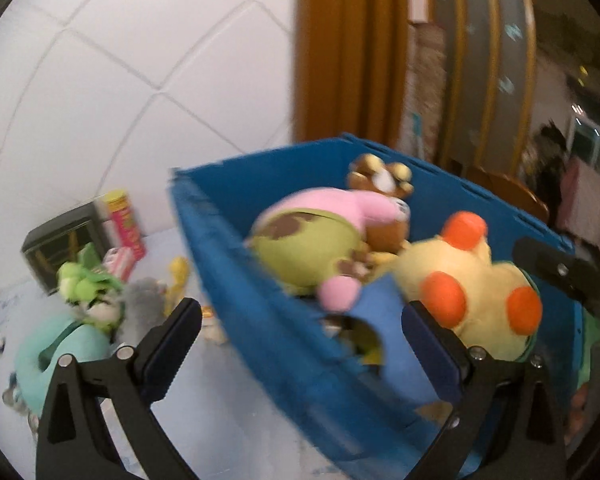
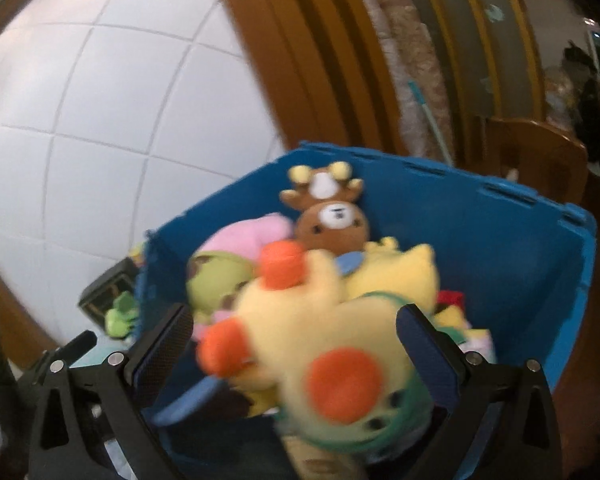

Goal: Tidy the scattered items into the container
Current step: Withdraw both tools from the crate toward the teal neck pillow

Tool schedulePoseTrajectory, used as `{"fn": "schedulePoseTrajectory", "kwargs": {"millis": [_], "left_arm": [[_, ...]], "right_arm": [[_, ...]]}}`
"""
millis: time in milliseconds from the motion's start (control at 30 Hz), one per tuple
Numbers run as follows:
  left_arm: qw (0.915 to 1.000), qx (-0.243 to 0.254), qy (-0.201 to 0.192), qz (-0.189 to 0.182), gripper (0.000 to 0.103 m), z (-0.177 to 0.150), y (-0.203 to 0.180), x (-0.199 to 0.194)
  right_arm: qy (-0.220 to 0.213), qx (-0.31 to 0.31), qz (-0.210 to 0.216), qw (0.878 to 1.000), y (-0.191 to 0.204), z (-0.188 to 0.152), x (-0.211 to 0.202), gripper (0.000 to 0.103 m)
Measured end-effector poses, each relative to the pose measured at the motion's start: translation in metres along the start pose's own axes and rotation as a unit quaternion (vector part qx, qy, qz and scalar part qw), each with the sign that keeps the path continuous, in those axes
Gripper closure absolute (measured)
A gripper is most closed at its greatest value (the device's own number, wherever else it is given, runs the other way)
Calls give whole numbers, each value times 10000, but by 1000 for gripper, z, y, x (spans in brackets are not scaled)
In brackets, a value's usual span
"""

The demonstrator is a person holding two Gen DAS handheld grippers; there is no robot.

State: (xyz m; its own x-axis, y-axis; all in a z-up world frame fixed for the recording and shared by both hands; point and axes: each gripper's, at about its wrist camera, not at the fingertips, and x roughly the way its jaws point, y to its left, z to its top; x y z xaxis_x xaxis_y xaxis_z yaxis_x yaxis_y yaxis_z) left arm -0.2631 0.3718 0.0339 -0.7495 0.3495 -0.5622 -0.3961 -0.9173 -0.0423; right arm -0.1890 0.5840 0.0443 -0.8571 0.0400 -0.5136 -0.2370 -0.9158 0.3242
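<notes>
A blue crate [image 1: 260, 152] holds several plush toys: a pink and green one [image 1: 312, 236], a brown bear [image 1: 380, 178] and a yellow one with orange spots [image 1: 480, 280]. My left gripper [image 1: 304, 344] is open in front of the crate's near wall, with nothing between its pads. On the table to its left lie a teal plush [image 1: 60, 344], a grey plush [image 1: 144, 300] and a small yellow toy [image 1: 178, 276]. My right gripper [image 2: 296, 346] stands wide over the crate [image 2: 420, 160]. The yellow plush [image 2: 332, 320] lies blurred between its fingers, with a gap at the left pad.
A dark box [image 1: 60, 244] and a pink and yellow carton [image 1: 124, 220] stand at the table's back left, against the white tiled wall. A wooden chair [image 1: 508, 192] and a wooden door frame [image 1: 348, 60] are behind the crate. My right gripper's black finger [image 1: 568, 276] shows at the crate's right.
</notes>
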Motion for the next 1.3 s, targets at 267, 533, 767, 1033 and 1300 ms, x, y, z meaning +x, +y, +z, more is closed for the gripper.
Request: {"fn": "schedulePoseTrajectory", "kwargs": {"millis": [267, 533, 767, 1033, 1300], "left_arm": [[9969, -412, -66, 671, 0, -19, 84, -29], [9898, -766, 123, 1195, 0, -56, 184, -57], [9794, -1068, 397, 1668, 0, -102, 278, -82], [9596, -1599, 949, 2113, 0, -162, 376, -81], [9393, -2054, 1302, 2419, 0, -184, 417, -62]], "right_arm": [[-155, -801, 691, 9943, 111, -19, -17, 0], [216, -1237, 850, 9884, 210, -63, 10, 0], [624, -1359, 1073, 9829, 282, -110, 38, 0], [1301, -1430, 1206, 9737, 340, -176, 83, 0], [1796, -1549, 1231, 9636, 361, -193, 137, 0]]}}
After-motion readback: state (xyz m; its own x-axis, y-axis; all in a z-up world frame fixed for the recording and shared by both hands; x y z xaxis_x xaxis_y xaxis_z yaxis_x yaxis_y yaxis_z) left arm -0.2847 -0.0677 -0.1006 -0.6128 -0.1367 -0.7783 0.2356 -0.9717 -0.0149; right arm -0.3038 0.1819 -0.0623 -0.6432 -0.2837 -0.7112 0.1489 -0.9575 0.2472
